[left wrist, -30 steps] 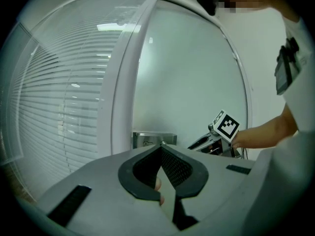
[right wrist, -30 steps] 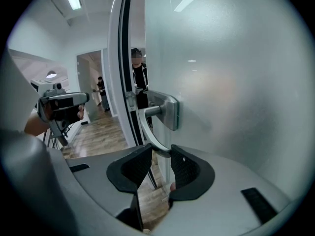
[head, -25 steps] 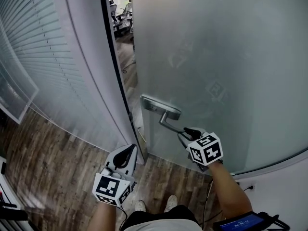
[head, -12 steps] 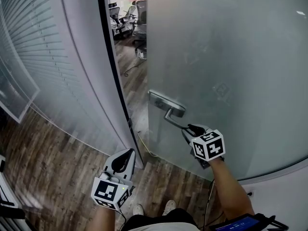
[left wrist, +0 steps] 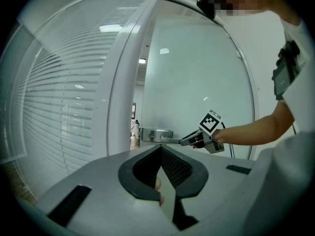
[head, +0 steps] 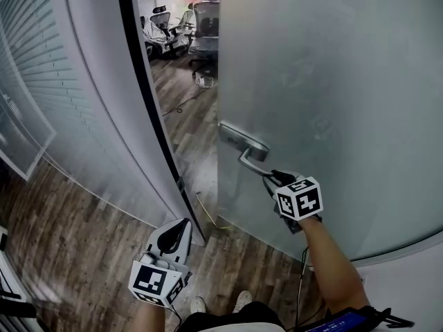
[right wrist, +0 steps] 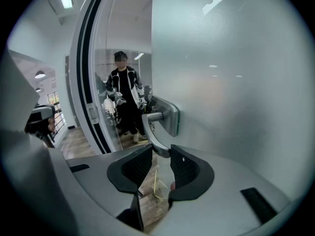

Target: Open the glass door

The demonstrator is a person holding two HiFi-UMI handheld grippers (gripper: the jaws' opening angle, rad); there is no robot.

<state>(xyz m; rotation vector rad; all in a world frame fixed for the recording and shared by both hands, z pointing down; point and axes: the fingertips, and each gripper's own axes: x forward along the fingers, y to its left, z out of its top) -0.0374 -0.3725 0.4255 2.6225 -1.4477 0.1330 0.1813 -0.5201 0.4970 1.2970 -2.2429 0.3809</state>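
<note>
The frosted glass door (head: 332, 81) stands ajar, its free edge a hand's width right of the dark frame (head: 145, 102). A metal lever handle (head: 250, 159) juts from its lock plate (head: 239, 138). My right gripper (head: 277, 180) is shut on the end of that lever; in the right gripper view the handle (right wrist: 153, 134) runs down between the black pads (right wrist: 140, 163). My left gripper (head: 181, 223) hangs low beside the frame, shut and holding nothing. From the left gripper view, its tips (left wrist: 160, 147) meet below the handle (left wrist: 165, 139).
A frosted glass wall with blinds (head: 62, 102) runs along the left. Office chairs (head: 204, 26) stand beyond the gap. A person (right wrist: 125, 97) stands on the far side of the doorway. A thin cable (head: 208, 216) lies on the wooden floor (head: 69, 241) at the threshold.
The door has swung further open and the gap beside the frame has widened. My right gripper has gone right with the handle. My left gripper has dropped slightly lower in view.
</note>
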